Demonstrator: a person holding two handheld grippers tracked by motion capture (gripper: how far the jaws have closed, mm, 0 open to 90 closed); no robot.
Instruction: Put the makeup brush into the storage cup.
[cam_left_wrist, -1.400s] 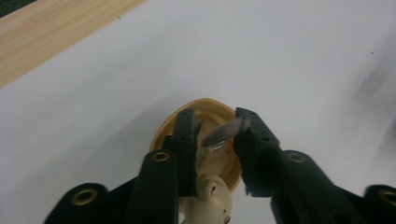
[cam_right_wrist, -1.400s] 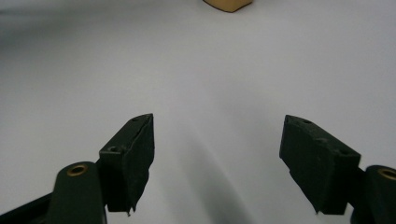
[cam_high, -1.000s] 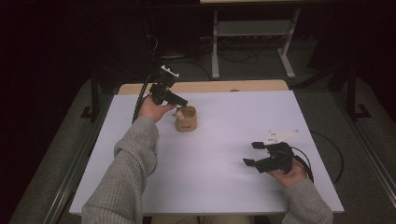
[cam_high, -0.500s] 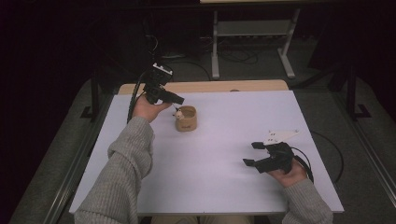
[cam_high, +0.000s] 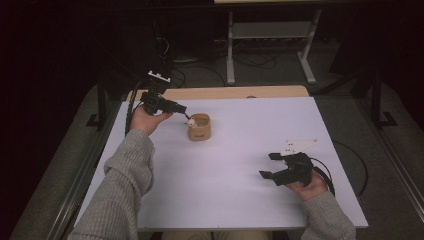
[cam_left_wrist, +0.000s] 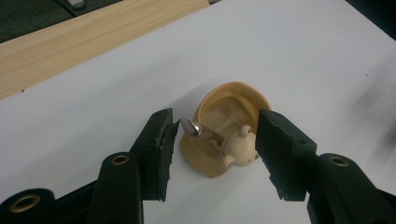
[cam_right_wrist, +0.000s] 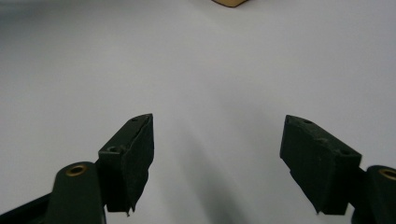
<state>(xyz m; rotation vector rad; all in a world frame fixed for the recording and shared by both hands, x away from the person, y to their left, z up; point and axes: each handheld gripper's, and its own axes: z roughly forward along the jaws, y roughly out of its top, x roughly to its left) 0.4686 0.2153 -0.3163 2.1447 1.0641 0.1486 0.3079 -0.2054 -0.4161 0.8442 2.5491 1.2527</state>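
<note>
- Currently left gripper (cam_left_wrist: 212, 135) at far left, jaws just opening, straddling tan cup (cam_left_wrist: 229, 126) untouched.
- Right gripper (cam_right_wrist: 217, 154) near right, jaws apart, empty.
- Cup holds bear-headed spoon (cam_left_wrist: 233, 142).

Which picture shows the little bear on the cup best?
The left gripper view: the bear sits close up on the cup rim, ears and snout clear, beside a metal spoon handle. In the high view the bear is a pale speck. The right gripper view catches just a cup corner.
</note>
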